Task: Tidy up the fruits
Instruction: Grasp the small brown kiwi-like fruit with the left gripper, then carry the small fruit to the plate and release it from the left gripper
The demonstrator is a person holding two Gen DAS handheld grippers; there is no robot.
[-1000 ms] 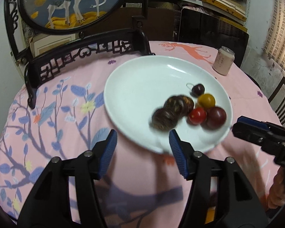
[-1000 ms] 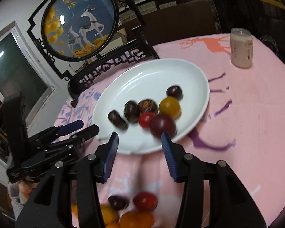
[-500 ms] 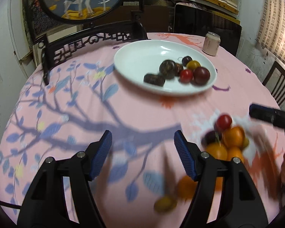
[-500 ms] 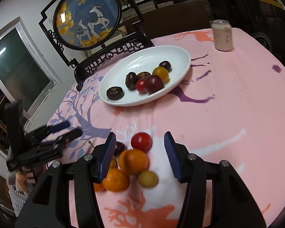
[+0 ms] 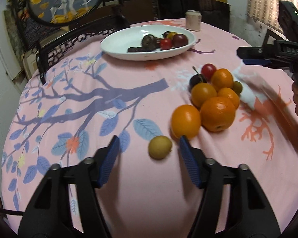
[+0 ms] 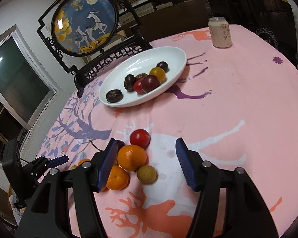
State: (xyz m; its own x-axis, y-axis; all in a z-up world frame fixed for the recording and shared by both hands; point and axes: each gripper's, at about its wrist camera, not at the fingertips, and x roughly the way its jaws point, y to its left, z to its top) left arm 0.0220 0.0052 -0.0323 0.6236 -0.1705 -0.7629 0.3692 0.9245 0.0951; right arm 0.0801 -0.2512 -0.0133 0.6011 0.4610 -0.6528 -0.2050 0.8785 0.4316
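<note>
A round worktop point(image 5: 73, 103) under a pink cloth printed with blue branches and deer carries two groups of fruit. Toward its far edge sits a white oval plate point(image 5: 117, 47) holding a dark plum point(image 5: 180, 40), a red cherry tomato point(image 5: 165, 43), a yellow tomato, a small dark cherry and three dark wrinkled fruits. A pale drink can point(image 6: 220, 32) stands beyond the plate, near the far edge, and a round framed deer picture point(image 6: 85, 21) on a black carved stand rises behind the plate.

Nearer, toward the near right of the worktop, lies a loose pile: several oranges point(image 5: 217, 113), a red tomato point(image 5: 208, 69), a dark cherry with its stem point(image 5: 197, 80) and a small greenish-yellow fruit. One orange point(image 5: 185, 121) sits just at the pile's near side.

The left gripper point(image 5: 149, 148) has just been closing and stands partly open, with a small yellow-green round fruit point(image 5: 160, 147) between its blue pads; the pads do not press on it, and the right pad's tip lies just beside the near orange. The right gripper point(image 6: 147, 155) stands partly open over the pile with nothing clamped: an orange point(image 6: 131, 157) and a small yellow-green fruit point(image 6: 147, 174) show in the gap by its left pad.
</note>
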